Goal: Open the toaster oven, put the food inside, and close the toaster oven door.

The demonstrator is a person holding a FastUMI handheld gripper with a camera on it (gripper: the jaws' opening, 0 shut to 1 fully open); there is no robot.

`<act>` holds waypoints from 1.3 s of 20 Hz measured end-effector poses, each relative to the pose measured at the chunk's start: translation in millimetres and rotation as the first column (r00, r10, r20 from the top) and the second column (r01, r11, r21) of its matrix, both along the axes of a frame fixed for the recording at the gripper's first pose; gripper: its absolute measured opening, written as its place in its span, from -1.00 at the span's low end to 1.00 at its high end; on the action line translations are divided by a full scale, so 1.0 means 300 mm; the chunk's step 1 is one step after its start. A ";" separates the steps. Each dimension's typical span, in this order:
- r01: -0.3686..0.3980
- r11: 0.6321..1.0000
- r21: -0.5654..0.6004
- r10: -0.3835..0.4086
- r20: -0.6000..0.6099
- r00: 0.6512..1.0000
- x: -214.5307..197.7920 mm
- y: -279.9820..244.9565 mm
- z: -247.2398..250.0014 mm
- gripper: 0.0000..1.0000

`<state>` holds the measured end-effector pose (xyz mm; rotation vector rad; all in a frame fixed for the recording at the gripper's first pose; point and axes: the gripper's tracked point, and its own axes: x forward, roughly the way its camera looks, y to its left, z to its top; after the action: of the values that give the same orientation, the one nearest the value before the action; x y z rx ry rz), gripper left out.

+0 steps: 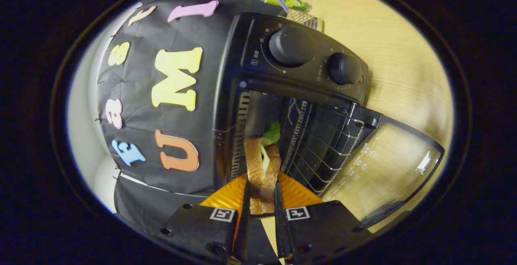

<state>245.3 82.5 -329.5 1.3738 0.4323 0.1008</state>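
Gripper view, rolled to one side: the toaster oven (299,107) fills the middle, its control panel with two knobs (291,46) toward 12 o'clock and its cavity below. The glass door (387,172) is already swung fully open and lies flat over the wooden table (400,55), reaching toward 4 o'clock from the oven mouth. A wire rack (323,152) sits inside the cavity, partly drawn out toward the door.

The gripper (262,194) is closed down to a narrow gap on a sandwich (262,168), two bread slices with green lettuce between them. Both fingers press the bread from either side, and the sandwich stands up from them toward 12 o'clock, its lettuce end just at the oven mouth. An orange plate (299,194) lies right behind the fingers, under the sandwich. Whether the sandwich has cleared the plate cannot be told.

A tube (282,0) lies on the table beyond the oven, at 12 o'clock.

Step in hand, as judged: opening is done; the food is being carried in. The next move calls for advancing the sandwich over the rack, lowering it until the bread rests on the wires, then widening the fingers and backing out. Closing the door is still to come.
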 end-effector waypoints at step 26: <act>-0.417 0.710 -0.567 0.319 -0.269 0.909 -0.052 0.202 -0.137 0.51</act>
<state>229.8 143.1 -370.5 0.6277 0.7933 0.1686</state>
